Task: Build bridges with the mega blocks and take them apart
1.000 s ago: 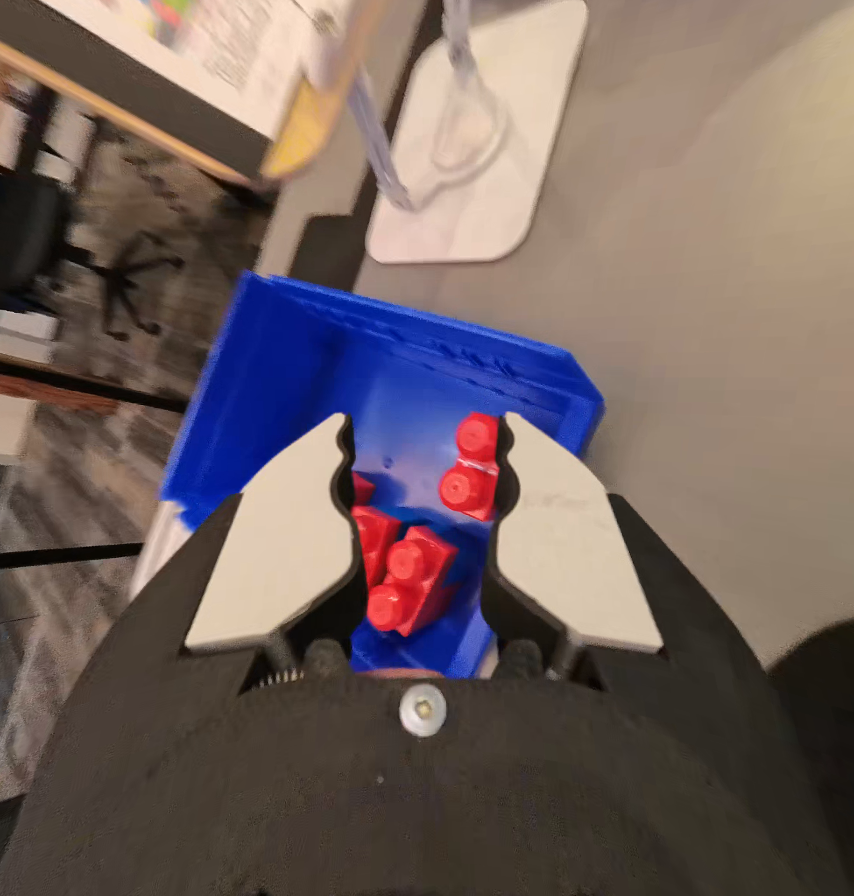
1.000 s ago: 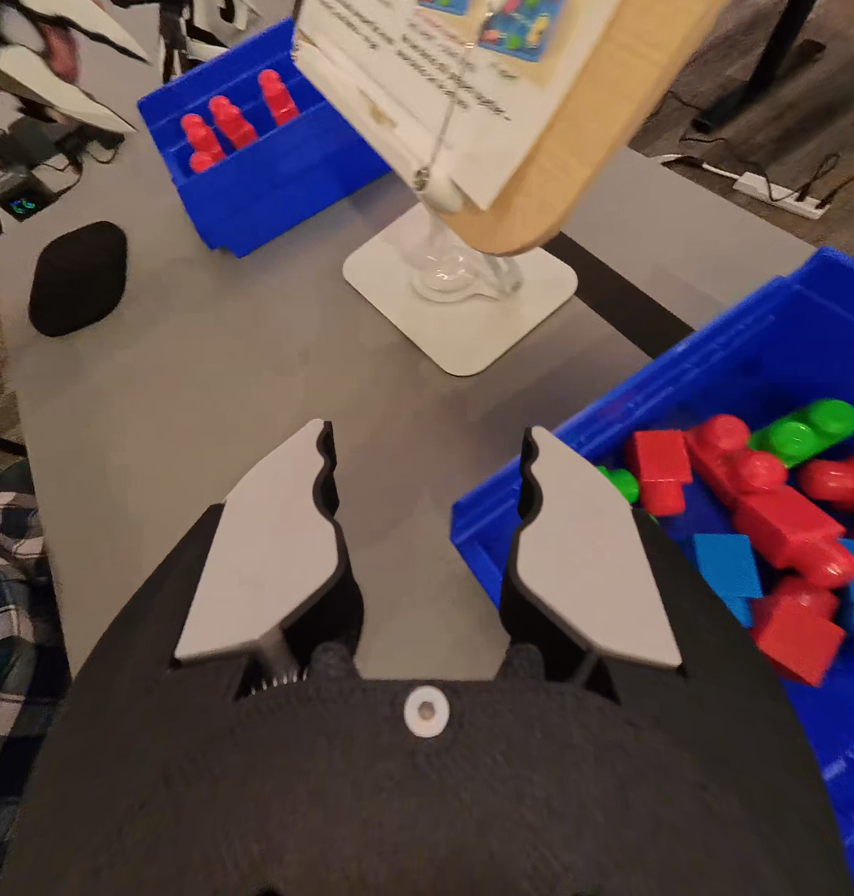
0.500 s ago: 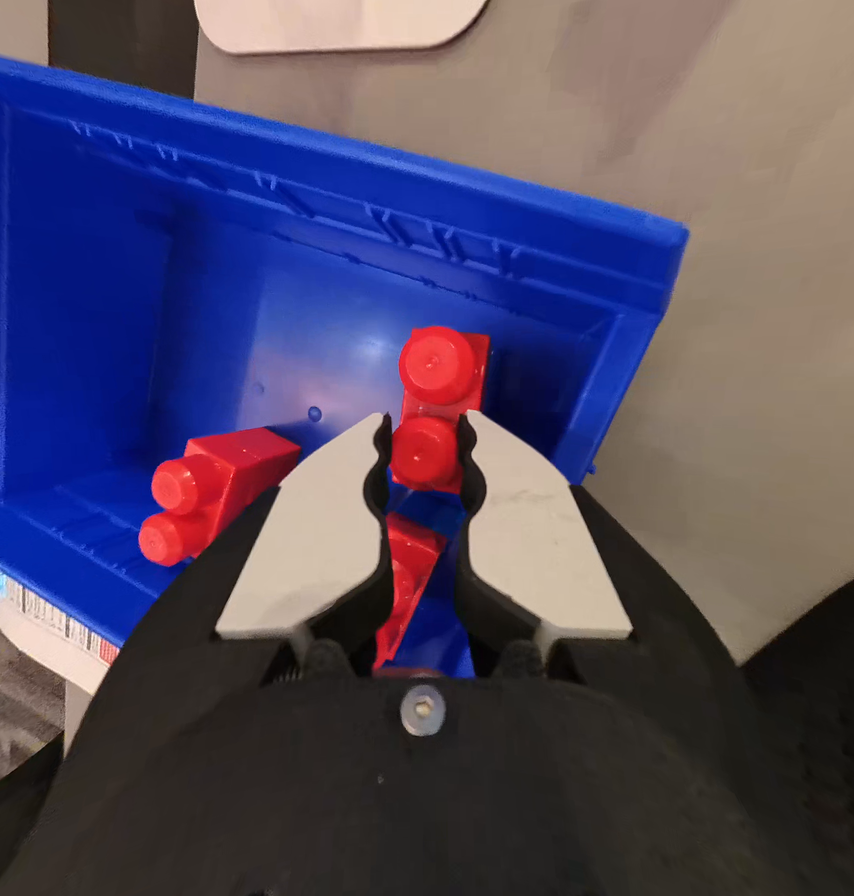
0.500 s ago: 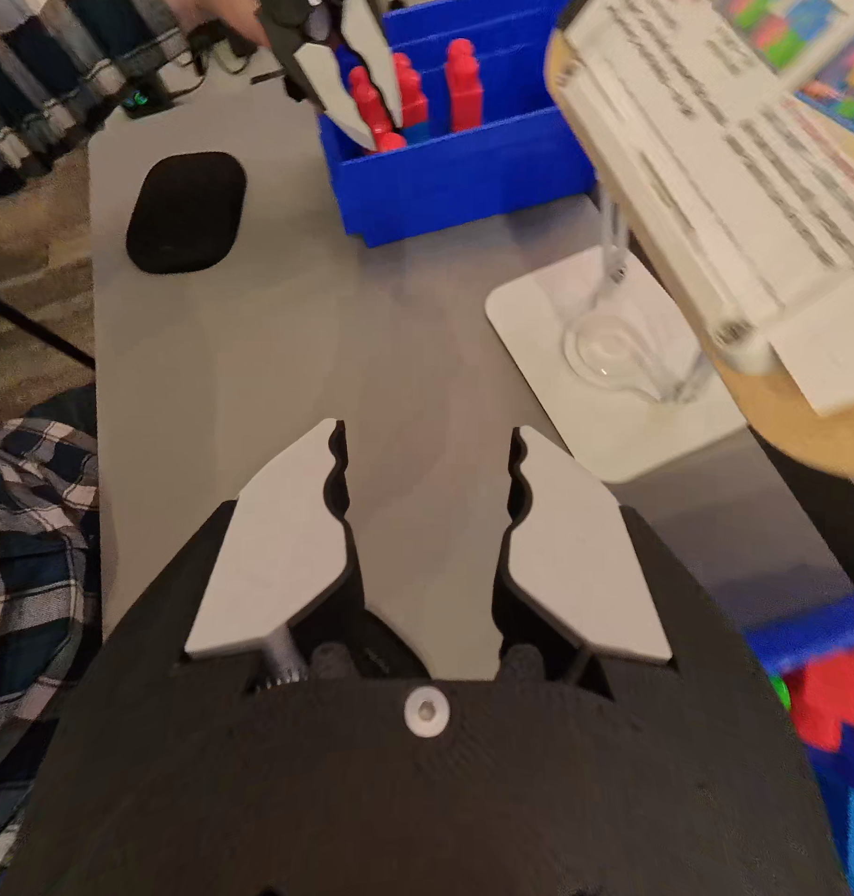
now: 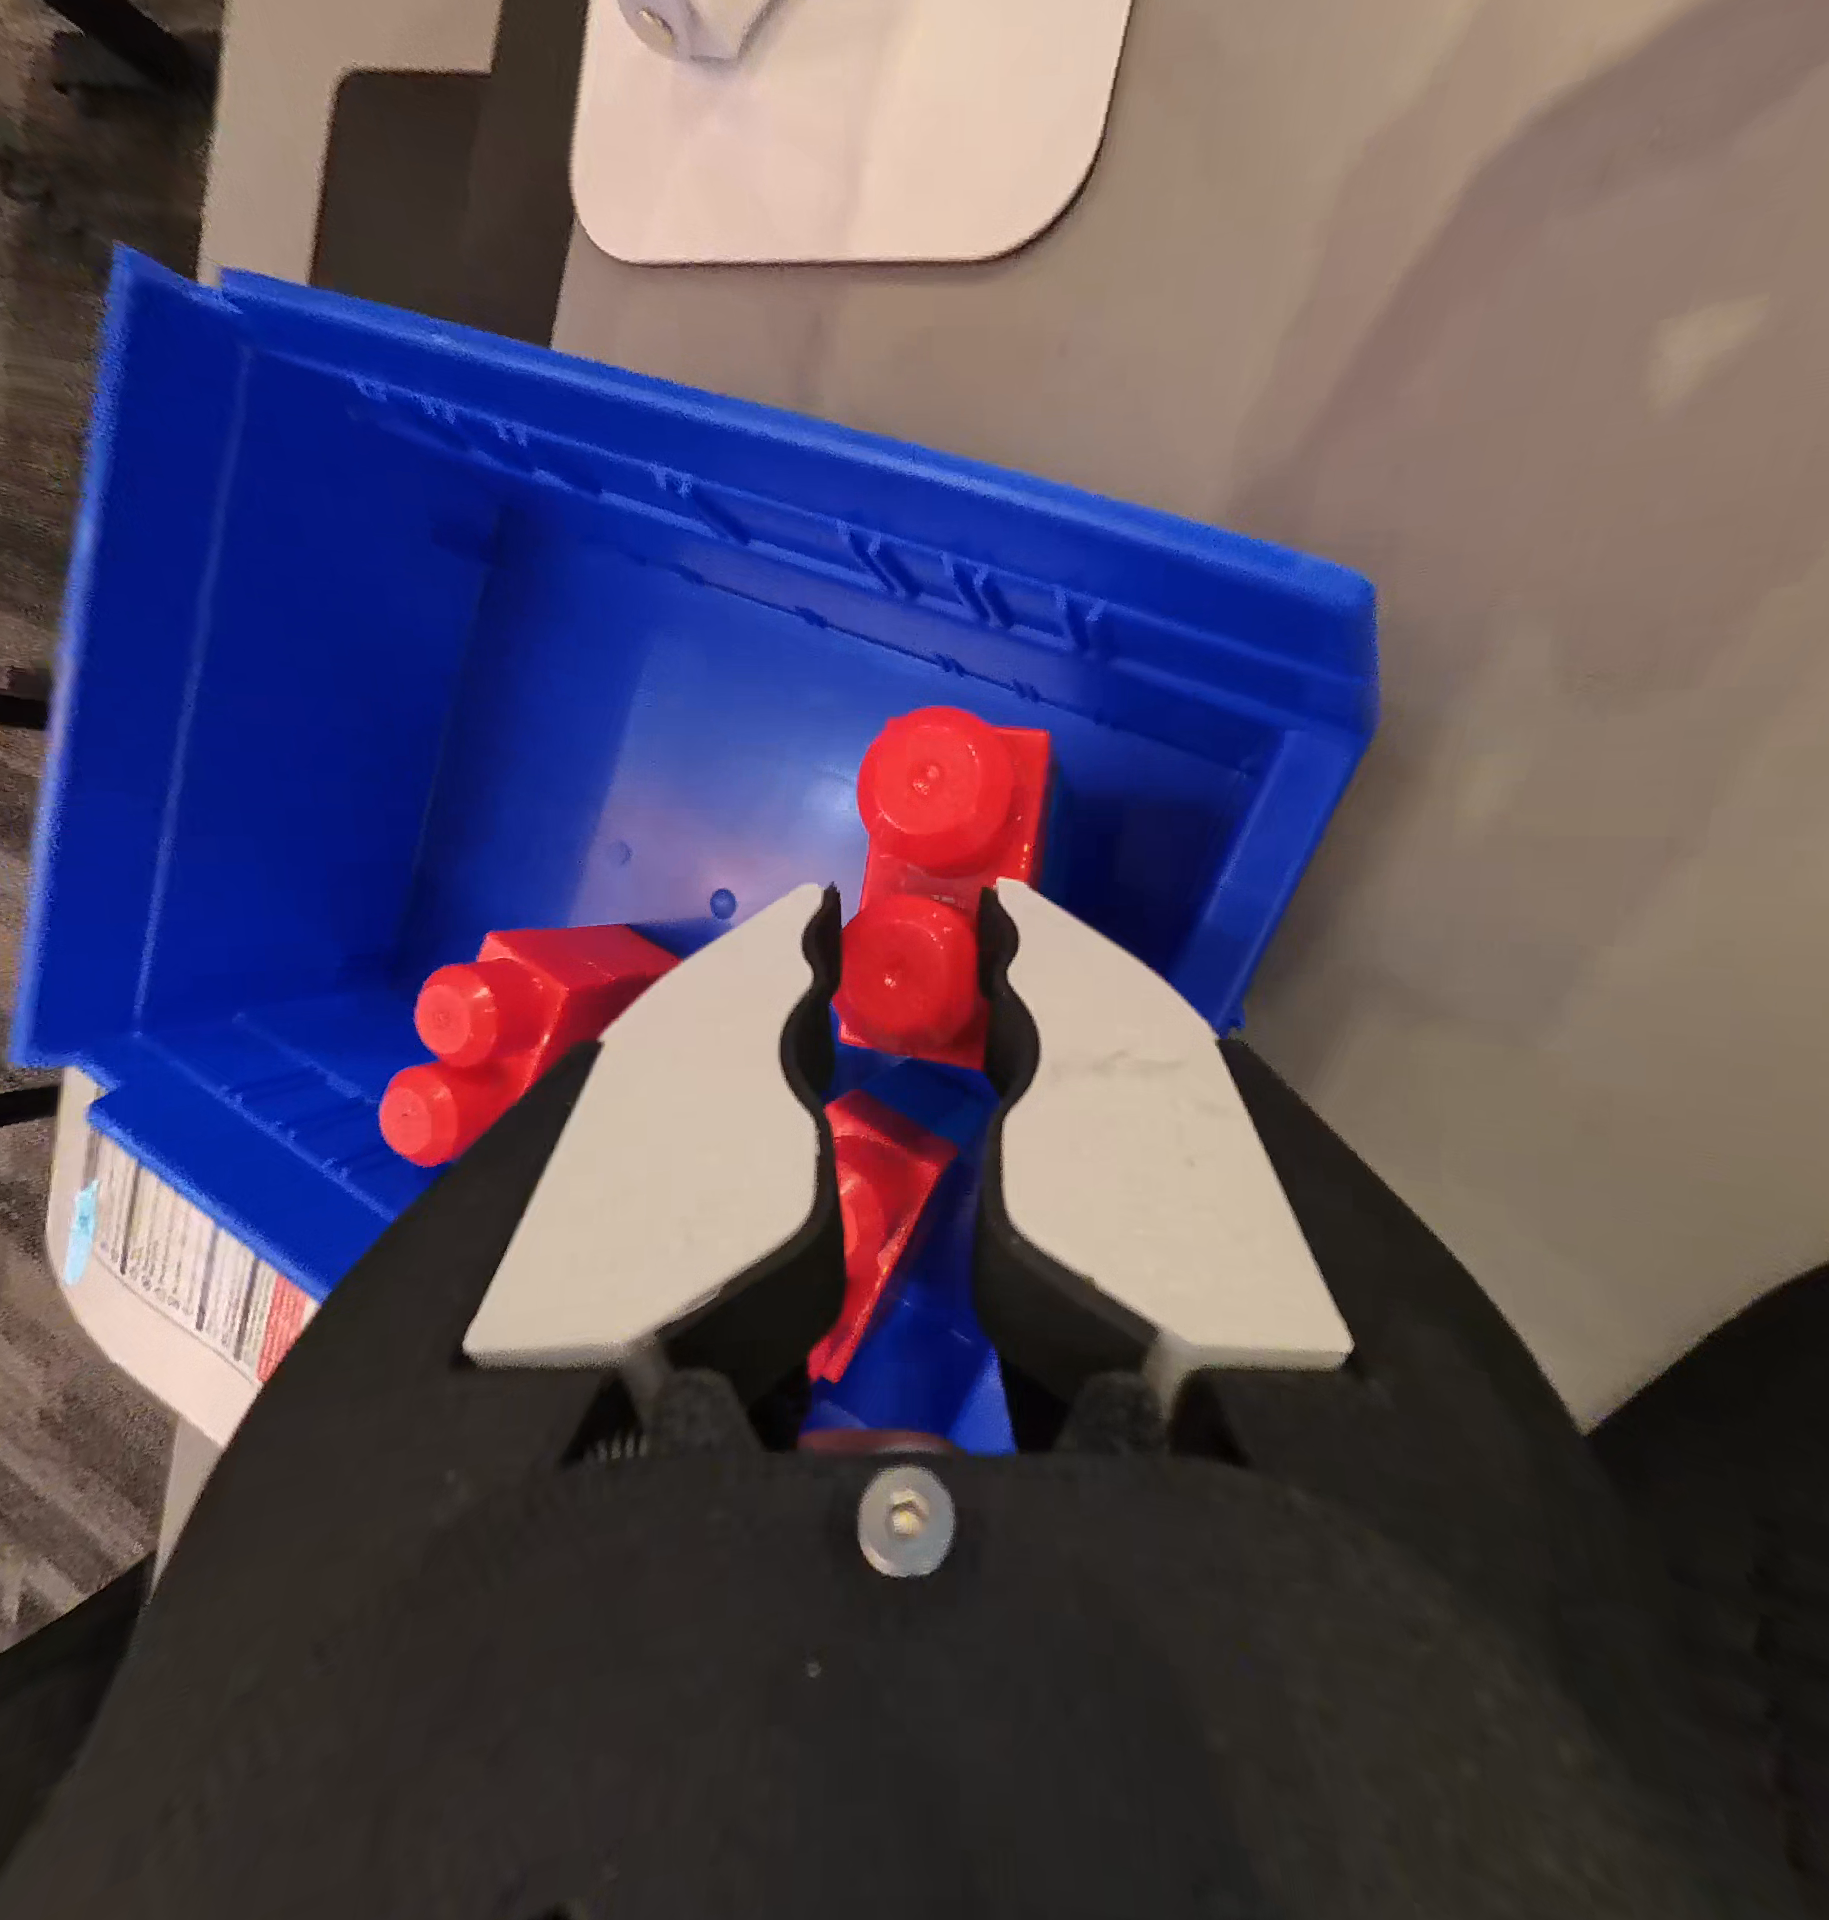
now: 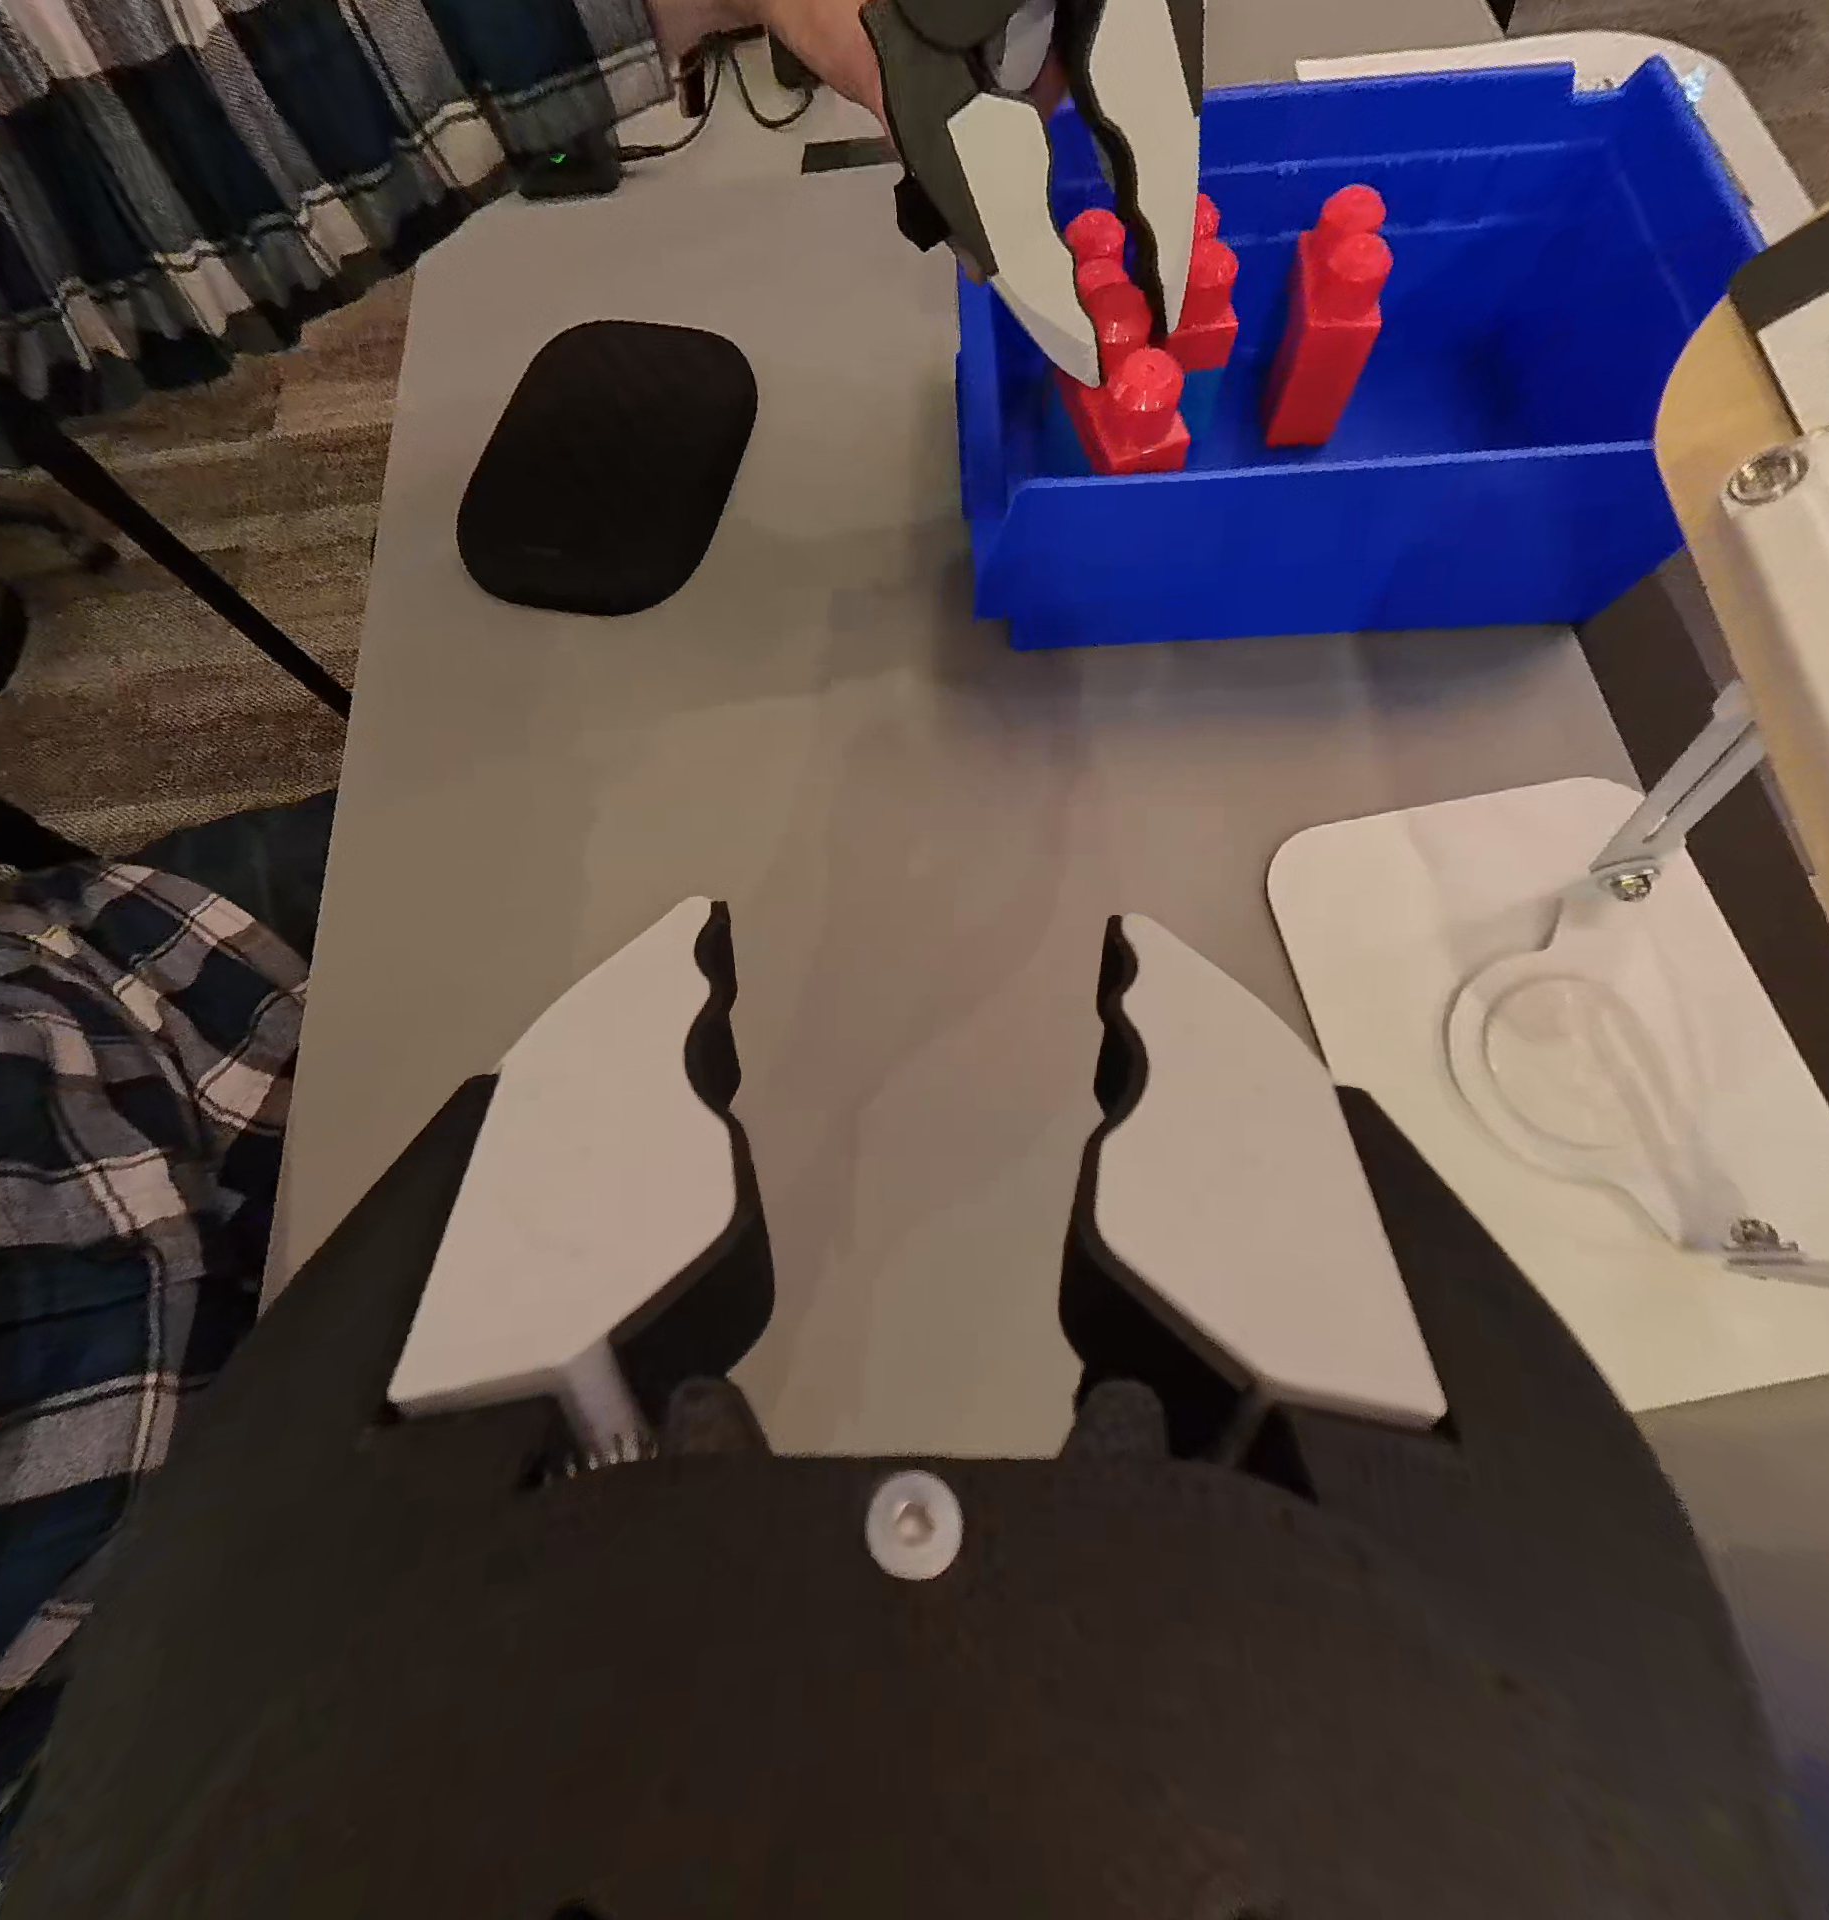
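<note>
My right gripper (image 6: 910,925) hangs over bare tabletop (image 6: 889,748), jaws apart, nothing between them. Farther off, my left gripper (image 5: 908,914) is clamped on the near stud of a red two-stud block (image 5: 931,883) inside the blue bin (image 5: 266,623); block's long axis runs away from me, far stud free. Left is the nearer one, so lift looks next.

Three red two-stud blocks sit in a blue bin (image 5: 1294,665). One block (image 5: 941,883) stands studs-up, its near stud clamped between the left gripper (image 5: 908,914) fingertips. A second block (image 5: 494,1029) lies on its side left of the fingers; a third (image 5: 879,1226) lies tilted behind the fingertips, between the fingers.
</note>
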Action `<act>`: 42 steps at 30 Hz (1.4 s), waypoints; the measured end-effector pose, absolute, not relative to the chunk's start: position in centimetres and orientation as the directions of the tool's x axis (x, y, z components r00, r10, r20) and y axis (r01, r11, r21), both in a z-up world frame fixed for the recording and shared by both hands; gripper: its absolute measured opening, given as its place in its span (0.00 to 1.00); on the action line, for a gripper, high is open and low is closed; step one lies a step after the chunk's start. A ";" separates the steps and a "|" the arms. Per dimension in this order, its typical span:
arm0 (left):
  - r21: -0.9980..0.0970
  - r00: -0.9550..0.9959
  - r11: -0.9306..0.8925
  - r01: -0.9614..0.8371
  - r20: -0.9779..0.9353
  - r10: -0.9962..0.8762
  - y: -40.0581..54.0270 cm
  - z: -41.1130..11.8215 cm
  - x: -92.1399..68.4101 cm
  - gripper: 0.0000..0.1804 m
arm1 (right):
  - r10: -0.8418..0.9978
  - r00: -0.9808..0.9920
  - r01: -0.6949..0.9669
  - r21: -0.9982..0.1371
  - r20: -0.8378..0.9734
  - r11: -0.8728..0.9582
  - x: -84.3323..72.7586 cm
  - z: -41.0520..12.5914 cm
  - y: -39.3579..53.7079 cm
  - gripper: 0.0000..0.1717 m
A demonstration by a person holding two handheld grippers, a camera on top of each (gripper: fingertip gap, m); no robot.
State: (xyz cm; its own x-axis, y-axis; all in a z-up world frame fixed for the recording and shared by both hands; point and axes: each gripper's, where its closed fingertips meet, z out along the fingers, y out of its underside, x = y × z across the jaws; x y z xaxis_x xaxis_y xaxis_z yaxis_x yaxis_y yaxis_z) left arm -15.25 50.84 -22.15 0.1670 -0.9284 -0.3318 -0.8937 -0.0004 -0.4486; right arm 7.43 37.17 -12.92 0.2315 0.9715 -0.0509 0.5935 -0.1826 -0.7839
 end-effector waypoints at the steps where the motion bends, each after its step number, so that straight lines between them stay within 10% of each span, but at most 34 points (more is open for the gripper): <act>1: -0.463 0.171 0.003 -0.886 -0.334 -0.927 50.7 -21.5 -15.1 0.14 | 0.972 0.233 0.591 -0.787 -0.043 -0.176 7.0 -12.9 37.4 0.40; 8: -0.576 0.116 0.107 -0.810 -0.338 -0.934 47.1 -13.7 -10.6 0.00 | 0.979 0.202 0.578 -0.804 -0.030 -0.144 0.8 -13.4 40.2 0.42; 16: -0.532 0.220 -0.052 -0.845 -0.257 -0.941 46.9 -19.1 -12.8 0.00 | 0.983 0.147 0.610 -0.772 -0.108 -0.177 -2.3 -15.7 37.9 0.39; 26: -0.558 0.246 -0.142 -0.818 -0.116 -0.962 39.1 -23.9 -18.0 0.36 | 0.972 0.124 0.614 -0.754 -0.199 -0.233 1.0 -18.2 35.1 0.37; 42: -0.581 0.111 -0.059 -0.812 -0.054 -0.992 37.8 -23.4 -11.4 0.20 | 0.990 0.081 0.645 -0.751 -0.117 -0.142 -2.2 -19.0 33.7 0.35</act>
State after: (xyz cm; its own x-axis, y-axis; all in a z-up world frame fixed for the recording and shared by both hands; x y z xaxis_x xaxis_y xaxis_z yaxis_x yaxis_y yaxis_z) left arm -11.43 37.80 -23.42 0.1114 -0.9923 -0.0542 -0.8116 -0.0594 -0.5811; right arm -2.22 33.65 -19.00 0.0807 0.9898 -0.1173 0.6455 -0.1415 -0.7506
